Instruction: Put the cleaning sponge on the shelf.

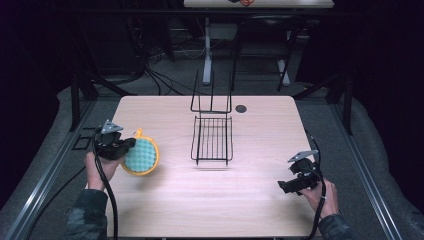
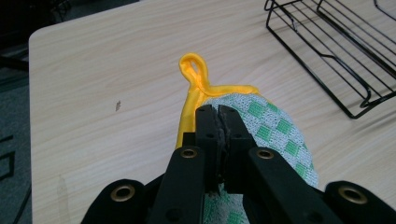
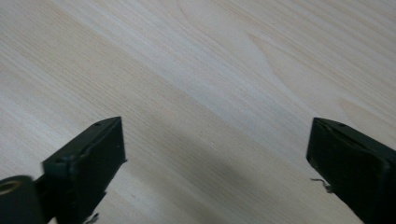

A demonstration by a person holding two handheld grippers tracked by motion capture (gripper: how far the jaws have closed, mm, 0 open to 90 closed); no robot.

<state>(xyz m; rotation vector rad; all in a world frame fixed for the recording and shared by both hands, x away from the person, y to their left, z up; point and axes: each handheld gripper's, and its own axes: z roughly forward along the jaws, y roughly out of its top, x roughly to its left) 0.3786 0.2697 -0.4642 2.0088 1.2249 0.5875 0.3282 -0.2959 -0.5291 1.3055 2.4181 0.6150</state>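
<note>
A round green-and-white checked pot holder with a yellow rim and a yellow hanging loop is at the table's left side. My left gripper is shut on its edge; in the left gripper view the jaws pinch the cloth close to the loop. A black wire rack stands at the table's middle, with its back part upright. My right gripper hovers low over bare wood at the front right, open, with nothing between its fingers.
The light wooden table has a small dark round hole near its far edge behind the rack. The wire rack lies to the right of the pot holder in the left gripper view. Dark floor, cables and stands surround the table.
</note>
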